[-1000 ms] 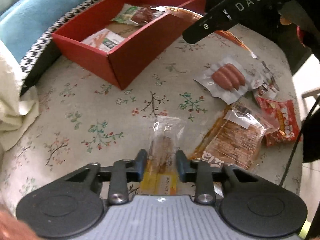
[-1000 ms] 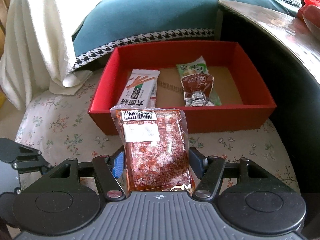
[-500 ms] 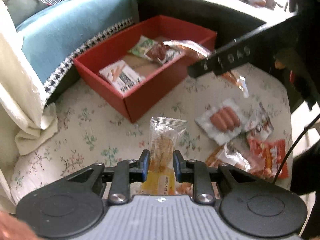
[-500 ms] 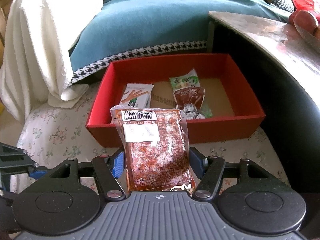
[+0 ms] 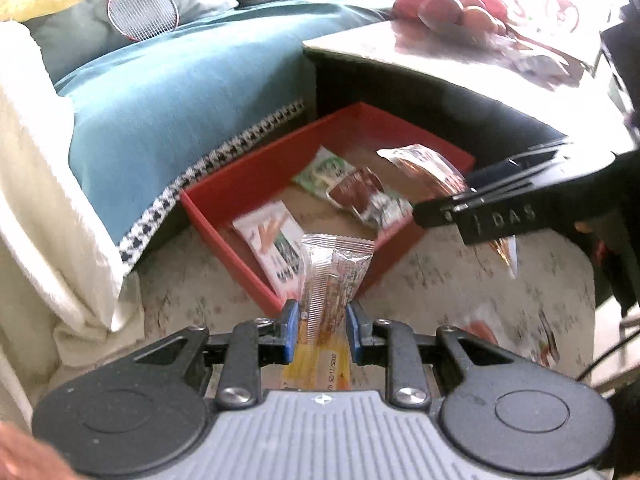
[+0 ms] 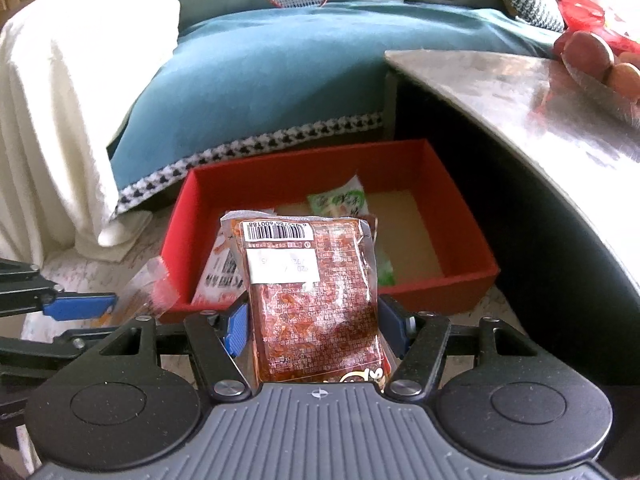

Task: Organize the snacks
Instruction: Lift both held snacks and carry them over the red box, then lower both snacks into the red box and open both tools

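Matt red cardboard for the box (image 6: 440,292), with a bare brown card floor. Crinkled clear plastic film, glossy, round the narrow wafer packet (image 5: 332,280) at lower centre of the left view; serrated seal along its top edge. Shiny transparent film on the reddish snack pouch (image 6: 312,300) at centre of the right view, with a white paper label stuck on. Matt black plastic on the left gripper (image 5: 320,330) and right gripper (image 6: 314,326), blue rubbery pads, bright metal screw heads, ribbed grey housing. Polished, reflective stone-like tabletop (image 6: 520,92) at right. Soft woven teal cloth (image 6: 260,72) on the sofa; fluffy cream blanket (image 6: 60,80) at left. Printed floral cloth (image 5: 460,272) under the box.
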